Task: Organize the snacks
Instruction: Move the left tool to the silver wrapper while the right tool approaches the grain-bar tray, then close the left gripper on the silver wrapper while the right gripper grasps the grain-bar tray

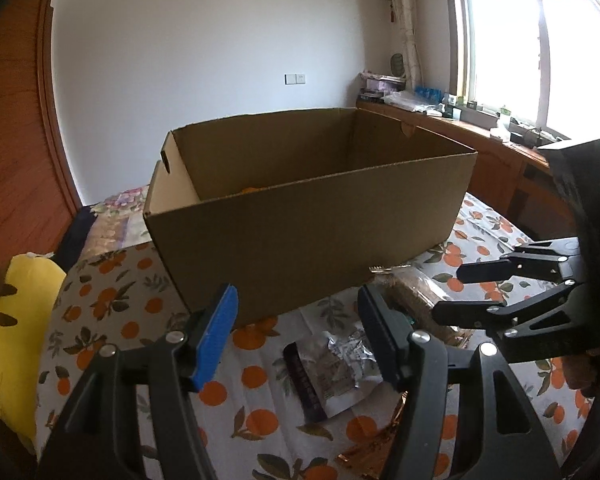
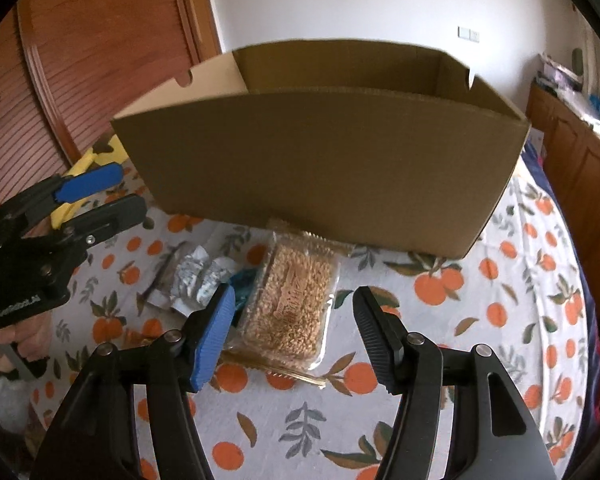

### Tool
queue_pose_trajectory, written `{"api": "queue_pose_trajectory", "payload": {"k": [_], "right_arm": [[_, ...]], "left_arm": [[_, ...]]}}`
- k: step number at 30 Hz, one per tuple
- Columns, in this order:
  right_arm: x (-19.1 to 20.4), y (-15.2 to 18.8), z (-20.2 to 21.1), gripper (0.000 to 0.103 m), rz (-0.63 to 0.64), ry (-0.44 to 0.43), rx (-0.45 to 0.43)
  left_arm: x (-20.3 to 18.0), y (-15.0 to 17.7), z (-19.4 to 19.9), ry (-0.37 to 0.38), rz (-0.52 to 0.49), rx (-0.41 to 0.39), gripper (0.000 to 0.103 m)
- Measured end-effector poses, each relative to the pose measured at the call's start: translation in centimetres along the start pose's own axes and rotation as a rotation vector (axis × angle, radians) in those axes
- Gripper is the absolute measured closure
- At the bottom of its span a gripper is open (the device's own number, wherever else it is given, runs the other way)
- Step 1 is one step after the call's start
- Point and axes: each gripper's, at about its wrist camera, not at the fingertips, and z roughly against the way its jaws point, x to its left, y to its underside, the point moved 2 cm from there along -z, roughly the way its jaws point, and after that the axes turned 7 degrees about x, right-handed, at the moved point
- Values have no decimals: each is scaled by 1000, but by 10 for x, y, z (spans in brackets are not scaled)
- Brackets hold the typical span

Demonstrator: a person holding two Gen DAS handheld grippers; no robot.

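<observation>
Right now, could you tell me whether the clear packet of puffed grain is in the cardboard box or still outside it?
Outside. The clear packet lies flat on the orange-print cloth, in front of the cardboard box.

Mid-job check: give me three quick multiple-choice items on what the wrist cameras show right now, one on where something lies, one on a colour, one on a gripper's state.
1. Where does the clear pack of puffed grains lie?
A. Inside the cardboard box
B. On the cloth in front of the cardboard box
C. On the window sill

2. What colour are the fruits printed on the cloth?
A. Orange
B. Purple
C. Green

3. How is the right gripper?
A. Clamped on the silver packet
B. Shut on the box wall
C. Open, holding nothing

Key:
1 B: the pack rests on the cloth against the near wall of the cardboard box.
2 A: orange fruits with leaves cover the cloth.
3 C: its jaws stand apart above the pack, pads touching nothing; the silver packet lies free beside it.
</observation>
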Motion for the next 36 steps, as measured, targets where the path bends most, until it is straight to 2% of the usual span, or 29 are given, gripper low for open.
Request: {"api": "queue_pose_trajectory", "payload": {"k": [7, 13, 16, 20, 31, 36], "right_arm": [[-3, -2, -19, 40, -30, -39, 41], [-4, 2, -24, 42, -45, -86, 56], [-4, 3, -24, 53, -50, -100, 55], [-5, 9, -13, 57, -23, -71, 25], [-31, 36, 21, 57, -11, 13, -20], [-36, 45, 22, 57, -3, 50, -13]], "left_arm": [[-4, 8, -11, 21, -32, 59, 40], [-15, 15, -16, 68, -64, 124, 40], [-21, 19, -18, 64, -94, 150, 40], [-27, 22, -18, 70, -137, 175, 40], [-34, 32, -21, 62, -243, 248, 40], [-43, 30, -30, 15, -297, 259, 40]]}}
